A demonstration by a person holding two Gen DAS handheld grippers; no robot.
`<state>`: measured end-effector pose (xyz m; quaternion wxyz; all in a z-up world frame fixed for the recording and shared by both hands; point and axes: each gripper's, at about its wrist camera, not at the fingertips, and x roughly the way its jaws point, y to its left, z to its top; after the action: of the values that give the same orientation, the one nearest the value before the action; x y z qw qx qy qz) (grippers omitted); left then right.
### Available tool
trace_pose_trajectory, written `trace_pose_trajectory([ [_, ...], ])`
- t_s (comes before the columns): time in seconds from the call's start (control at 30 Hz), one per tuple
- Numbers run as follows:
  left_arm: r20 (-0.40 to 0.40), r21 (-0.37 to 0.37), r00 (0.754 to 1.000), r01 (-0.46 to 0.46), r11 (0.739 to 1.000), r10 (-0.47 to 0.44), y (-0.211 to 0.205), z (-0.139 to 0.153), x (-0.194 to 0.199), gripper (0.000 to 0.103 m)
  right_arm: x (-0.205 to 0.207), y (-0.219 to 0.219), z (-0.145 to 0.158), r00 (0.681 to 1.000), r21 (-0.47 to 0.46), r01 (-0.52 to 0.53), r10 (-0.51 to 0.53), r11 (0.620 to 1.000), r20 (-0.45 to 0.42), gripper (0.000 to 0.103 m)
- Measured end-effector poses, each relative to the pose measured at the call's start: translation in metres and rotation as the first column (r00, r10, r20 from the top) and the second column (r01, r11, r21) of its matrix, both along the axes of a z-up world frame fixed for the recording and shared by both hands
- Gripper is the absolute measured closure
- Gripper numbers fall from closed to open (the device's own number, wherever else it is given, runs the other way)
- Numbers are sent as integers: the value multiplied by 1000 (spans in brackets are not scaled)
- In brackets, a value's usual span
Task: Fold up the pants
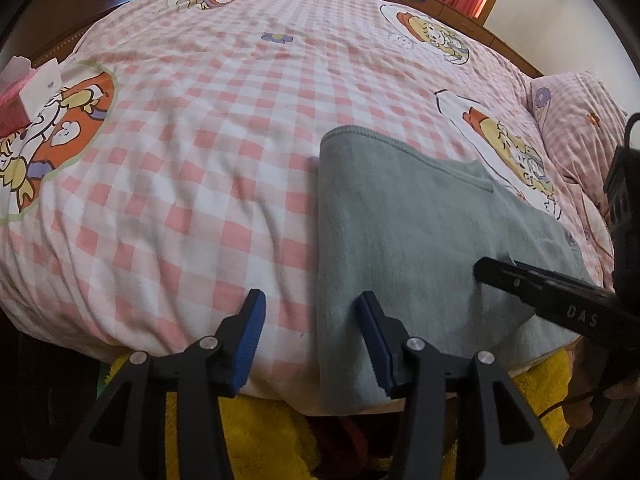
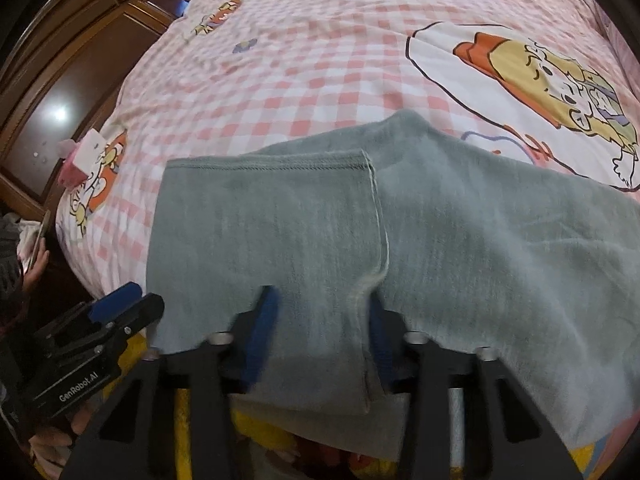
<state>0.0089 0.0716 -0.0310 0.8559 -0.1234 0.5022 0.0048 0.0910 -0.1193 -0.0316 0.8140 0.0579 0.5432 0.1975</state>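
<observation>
Grey-green pants [image 2: 400,240] lie on a bed covered by a pink-and-white checked quilt [image 1: 200,140] with cartoon prints, the fabric reaching the near edge and hanging slightly over it. The left gripper [image 1: 310,344] hovers at the bed's edge, its blue-padded fingers [image 1: 252,340] spread apart and gripping nothing, one finger over the quilt, the other over the pants' left border. The right gripper [image 2: 322,336] has its fingers parted too, set over the pants near a stitched seam. A pink tissue box [image 1: 24,96] sits far left on the bed.
</observation>
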Motion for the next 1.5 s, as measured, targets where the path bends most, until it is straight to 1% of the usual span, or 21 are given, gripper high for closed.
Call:
trace_pose_trajectory([
  [0.03, 1, 1, 1000, -1, 1000, 1, 0, 0, 0, 53, 0, 0, 1, 1000, 3, 1, -1, 1000, 4, 79],
  [0.1, 1, 3, 1000, -4, 1000, 4, 0, 2, -2, 53, -2, -2, 7, 1000, 23, 3, -4, 1000, 18, 91],
  [0.13, 4, 5, 1000, -5, 1000, 5, 0, 3, -3, 53, -3, -3, 11, 1000, 34, 8, -9, 999, 26, 94],
  [0.3, 17, 11, 1000, -19, 1000, 18, 3, 9, -8, 53, -13, -16, 40, 995, 114, 35, -45, 993, 86, 96],
  [0.4, 23, 13, 999, -24, 1000, 24, 4, 12, -10, 53, -21, -24, 62, 990, 152, 42, -61, 988, 126, 96],
  [0.47, 28, 15, 999, -24, 1000, 24, 3, 14, -11, 53, -27, -27, 77, 986, 161, 39, -64, 986, 157, 96],
  [0.6, 36, 22, 999, -20, 1000, 19, -1, 18, -14, 53, -39, -34, 107, 973, 138, 41, -71, 990, 218, 96],
  [0.73, 38, 22, 999, -11, 1000, 10, -6, 21, -16, 53, -45, -47, 128, 960, 127, 44, -77, 991, 269, 96],
  [0.8, 42, 28, 999, -6, 1000, 4, -9, 23, -18, 52, -48, -58, 137, 950, 108, 63, -93, 992, 298, 96],
  [1.0, 44, 43, 999, 6, 999, -8, -16, 26, -18, 53, -53, -101, 153, 931, 93, 150, -172, 984, 323, 96],
  [1.17, 40, 60, 999, 25, 998, -28, -25, 26, -16, 52, -59, -141, 160, 910, 88, 223, -240, 971, 339, 96],
  [1.27, 33, 72, 998, 43, 996, -45, -31, 26, -12, 52, -59, -164, 156, 900, 85, 269, -282, 959, 332, 96],
  [1.4, 31, 90, 997, 67, 994, -70, -42, 29, -5, 52, -51, -194, 135, 898, 81, 329, -338, 941, 283, 96],
  [1.5, 33, 106, 996, 84, 991, -87, -52, 32, 1, 52, -43, -211, 110, 901, 69, 366, -372, 928, 224, 96],
])
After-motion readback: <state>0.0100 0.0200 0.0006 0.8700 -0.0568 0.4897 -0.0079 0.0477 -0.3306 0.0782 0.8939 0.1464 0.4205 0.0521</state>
